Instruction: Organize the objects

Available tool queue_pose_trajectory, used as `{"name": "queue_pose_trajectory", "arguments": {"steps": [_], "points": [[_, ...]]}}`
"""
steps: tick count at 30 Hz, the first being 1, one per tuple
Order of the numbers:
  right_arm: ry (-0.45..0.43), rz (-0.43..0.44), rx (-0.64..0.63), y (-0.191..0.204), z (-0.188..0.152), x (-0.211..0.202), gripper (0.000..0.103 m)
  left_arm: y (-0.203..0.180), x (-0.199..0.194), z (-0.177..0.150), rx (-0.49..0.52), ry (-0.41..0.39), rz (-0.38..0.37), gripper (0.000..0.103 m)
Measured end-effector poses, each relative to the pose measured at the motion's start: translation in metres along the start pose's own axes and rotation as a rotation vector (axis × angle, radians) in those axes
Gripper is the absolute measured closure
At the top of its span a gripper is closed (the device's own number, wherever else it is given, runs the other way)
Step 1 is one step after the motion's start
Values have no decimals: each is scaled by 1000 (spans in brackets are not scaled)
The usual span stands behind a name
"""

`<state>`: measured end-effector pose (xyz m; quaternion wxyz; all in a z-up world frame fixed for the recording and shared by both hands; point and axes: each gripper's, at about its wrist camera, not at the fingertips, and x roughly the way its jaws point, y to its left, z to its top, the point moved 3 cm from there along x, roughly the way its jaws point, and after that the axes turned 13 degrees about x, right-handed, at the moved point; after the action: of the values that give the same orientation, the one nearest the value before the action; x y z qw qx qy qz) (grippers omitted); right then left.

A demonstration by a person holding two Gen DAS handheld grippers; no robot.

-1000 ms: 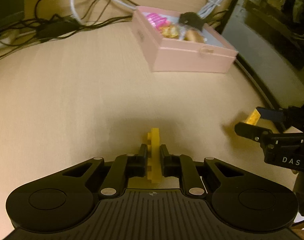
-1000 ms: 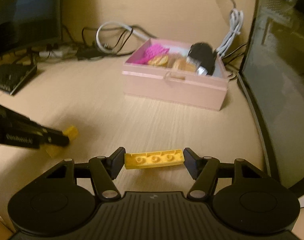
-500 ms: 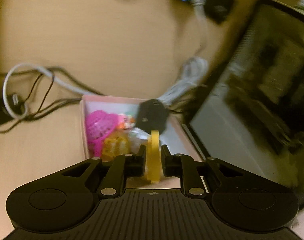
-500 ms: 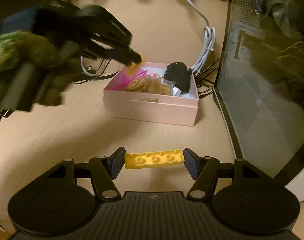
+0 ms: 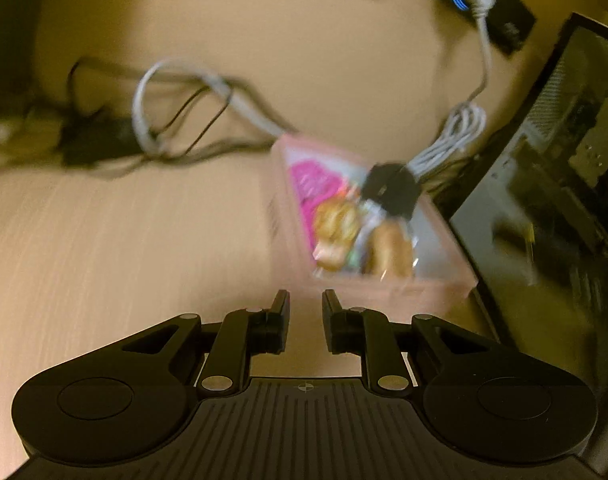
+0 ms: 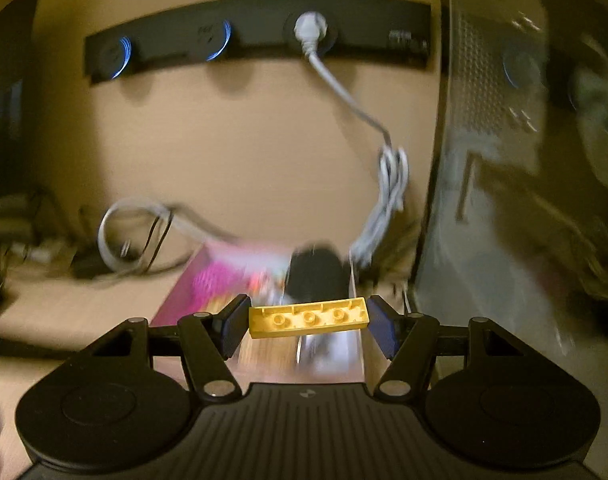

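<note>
Pale wood-grain worktop (image 5: pixel 116 240) ran under both of my cameras, with a tangle of cables (image 5: pixel 172 120) along the back wall and a dark power strip (image 6: pixel 256 36) fixed above them. I took the pink box (image 5: pixel 387 294) as my landmark; it sat just beside a glass-sided computer case (image 5: pixel 551 184), and already held something bright pink, a couple of golden-brown wrapped items and a black lump at its far end.

My right hand-held gripper (image 6: pixel 308 320) hovered over the near part of that box, clamped on a yellow brick (image 6: pixel 308 317). The pads pressed on the brick's two short ends, so it spanned the gap lengthwise, tilted slightly, studs towards the camera. My left hand-held gripper (image 5: pixel 305 322) stood in front of the box's near wall, its fingers parted by a narrow gap with nothing between them.

I judged the brick to be hard moulded plastic: light, rigid, not fragile, but smooth enough to slip. An end-to-end pinch leaves little pad contact, so it could pivot if knocked; gripping across the long flat sides would be steadier. For a short drop into the box, the present hold looked adequate. Motion blur hid the box's finer contents from me.
</note>
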<state>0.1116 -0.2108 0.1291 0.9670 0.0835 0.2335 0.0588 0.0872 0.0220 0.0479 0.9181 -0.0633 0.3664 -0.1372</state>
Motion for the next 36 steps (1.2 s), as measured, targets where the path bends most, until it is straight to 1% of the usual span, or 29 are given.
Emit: {"name": "queue_pose_trajectory", "arguments": {"steps": [1,3,6,9,11,13,16,18,19,20,21,22,23,24,26,31,33,36], "points": [[9,-2,-5,1,3,11,31,3,0,-5,-11,15,4,84],[40,-20,-17,0,2,27,31,9,-1,-12,-25,31,14,84],[86,-12,-4,-8,-16,26,31,15,-5,-11,-45,18,13,84],[128,-43,-8,-19,-38,22,31,12,-2,1,-56,-6,-9,84],[161,-83,-17,-26,-51,24,33,5,5,14,-38,-18,-19,84],[179,-118,-24,-31,-56,27,35,-5,16,28,2,-23,-18,84],[193,-150,-34,-37,-59,33,35,-13,39,42,43,8,26,84],[201,-168,-45,-37,-60,40,35,-13,56,44,70,61,84,83],[207,-175,-51,-37,-61,44,35,-12,61,42,76,86,107,75],[213,-183,-58,-36,-62,48,35,-9,64,40,72,94,118,66],[219,-189,-63,-34,-64,51,36,-6,63,39,71,94,138,53],[223,-193,-64,-32,-65,54,37,-2,61,38,69,93,152,47],[226,-192,-59,-30,-65,57,37,2,58,37,66,89,159,34],[235,-184,-54,-26,-65,58,37,8,55,35,59,81,171,25],[239,-169,-57,-17,-66,61,37,19,51,33,43,64,198,18],[242,-147,-92,12,-68,71,37,51,47,38,7,44,230,13],[243,-152,-99,22,-68,74,37,58,45,38,2,39,240,11],[244,-171,-109,33,-68,78,37,64,43,39,-1,29,237,11]]}}
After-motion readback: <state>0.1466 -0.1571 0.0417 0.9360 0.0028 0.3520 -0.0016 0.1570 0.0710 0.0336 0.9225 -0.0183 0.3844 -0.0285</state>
